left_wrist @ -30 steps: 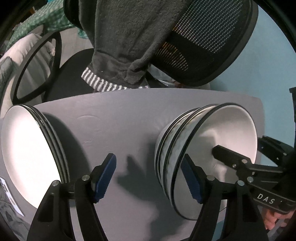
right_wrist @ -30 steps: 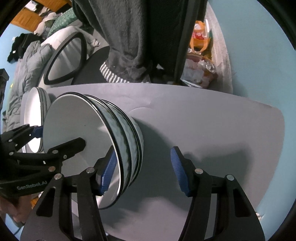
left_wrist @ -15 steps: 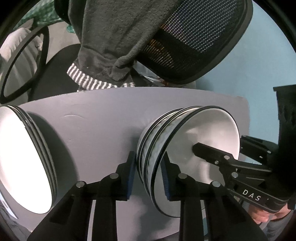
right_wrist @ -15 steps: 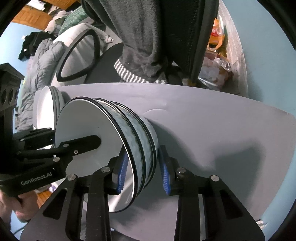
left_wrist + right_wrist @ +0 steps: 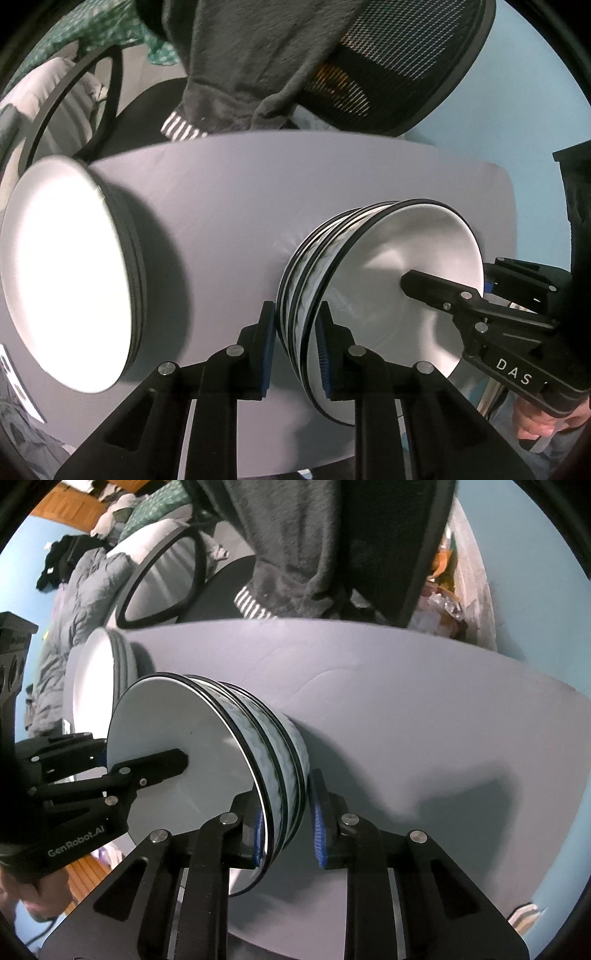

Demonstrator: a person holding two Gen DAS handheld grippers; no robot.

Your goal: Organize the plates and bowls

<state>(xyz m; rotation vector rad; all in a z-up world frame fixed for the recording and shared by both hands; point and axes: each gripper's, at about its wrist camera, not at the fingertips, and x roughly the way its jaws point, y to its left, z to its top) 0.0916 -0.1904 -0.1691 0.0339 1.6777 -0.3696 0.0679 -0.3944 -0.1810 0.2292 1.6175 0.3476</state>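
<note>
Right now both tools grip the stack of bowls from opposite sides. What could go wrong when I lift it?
1. The left tool and right tool pinch only the rims of the stacked bowls; uneven lifting could tilt the stack and let it slip.
2. The plate stack lies close on the gray table; a leftward swing might knock it.

We look out from two wrist cameras, each just behind its own fingers and facing forward across the grey table (image 5: 229, 206). Our left view sits close at the left side of the bowl stack (image 5: 332, 280); our right view sits close at its opposite side (image 5: 258, 753). Both share the bowls, the plate stack (image 5: 66, 273) (image 5: 96, 679), the chair (image 5: 388, 62) beyond, and each sees the other's gripper.
</note>
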